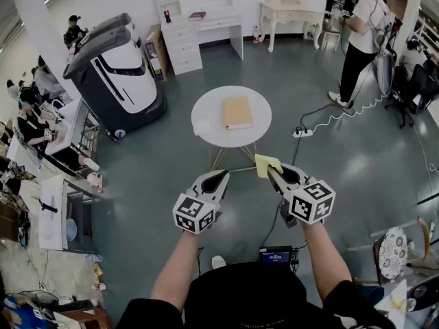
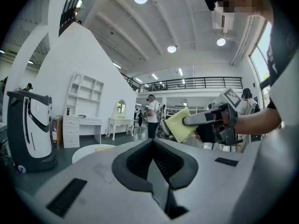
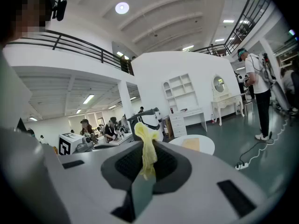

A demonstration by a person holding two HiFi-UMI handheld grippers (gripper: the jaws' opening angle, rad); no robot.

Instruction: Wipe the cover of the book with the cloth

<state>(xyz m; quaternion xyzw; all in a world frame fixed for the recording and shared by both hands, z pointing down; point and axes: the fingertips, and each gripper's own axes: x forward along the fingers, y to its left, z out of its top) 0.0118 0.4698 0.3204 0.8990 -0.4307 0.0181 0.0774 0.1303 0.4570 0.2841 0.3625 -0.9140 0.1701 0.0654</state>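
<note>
A tan book [image 1: 237, 112] lies flat on a small round white table [image 1: 206, 108] ahead of me; the same book [image 3: 190, 144] shows in the right gripper view. My right gripper [image 1: 272, 169] is shut on a yellow cloth [image 1: 266, 164], held in the air short of the table's near edge. The cloth [image 3: 146, 149] sticks up from between the jaws. My left gripper [image 1: 221, 177] hangs beside it, shut and empty, also short of the table. From the left gripper view the cloth [image 2: 180, 125] and the right gripper [image 2: 187, 122] show to the right.
A large grey and white machine [image 1: 120, 74] stands left of the table. A white power strip [image 1: 302, 132] and its cable lie on the floor to the table's right. A person [image 1: 363, 40] stands at the back right. White drawers [image 1: 184, 46] and a dressing table [image 1: 288, 12] line the far wall.
</note>
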